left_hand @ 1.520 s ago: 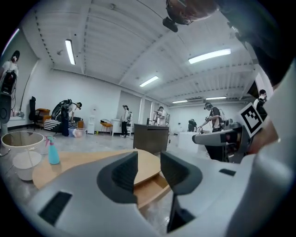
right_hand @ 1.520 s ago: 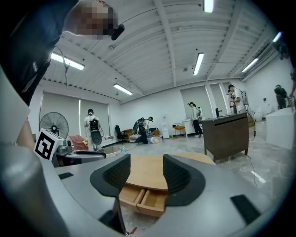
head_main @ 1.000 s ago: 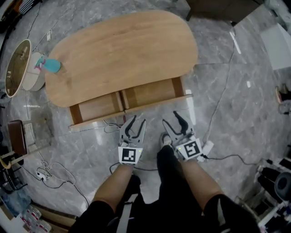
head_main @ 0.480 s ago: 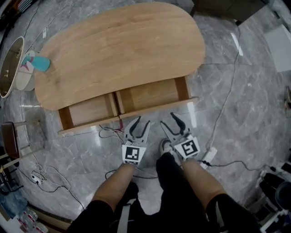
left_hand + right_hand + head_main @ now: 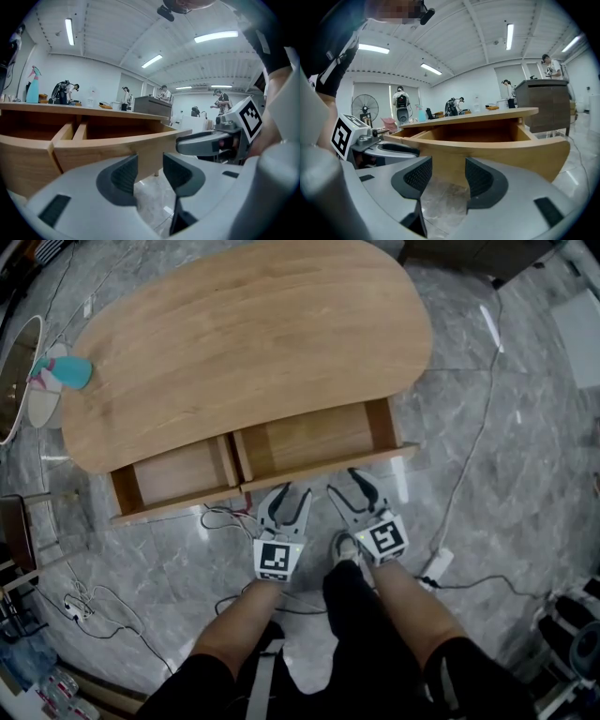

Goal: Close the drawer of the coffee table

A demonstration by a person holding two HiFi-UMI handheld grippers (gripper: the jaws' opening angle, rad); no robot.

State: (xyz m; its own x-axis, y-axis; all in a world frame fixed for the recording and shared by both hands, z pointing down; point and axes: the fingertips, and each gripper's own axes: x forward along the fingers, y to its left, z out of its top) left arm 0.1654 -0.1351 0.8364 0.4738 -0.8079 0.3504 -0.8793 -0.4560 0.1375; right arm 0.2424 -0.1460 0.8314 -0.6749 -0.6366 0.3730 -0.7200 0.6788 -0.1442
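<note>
The drawer (image 5: 319, 467) of the table (image 5: 244, 343) is seen pulled out. The left gripper (image 5: 289, 493) and the right gripper (image 5: 344, 486) are held near its front, jaws spread and empty.

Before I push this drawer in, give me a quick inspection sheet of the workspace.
Surface: coffee table top, bare wood.
Job's things: drawer pulled open, two compartments, nothing seen inside.
Clutter: teal spray bottle at the table's left edge; on it or beside it, cannot tell.
Grippers: left gripper and right gripper both open, empty, facing the drawer front.
Cables: loose cable on the floor below the drawer; white cable and power strip at right.
Surroundings: grey marble floor; people in the background.
</note>
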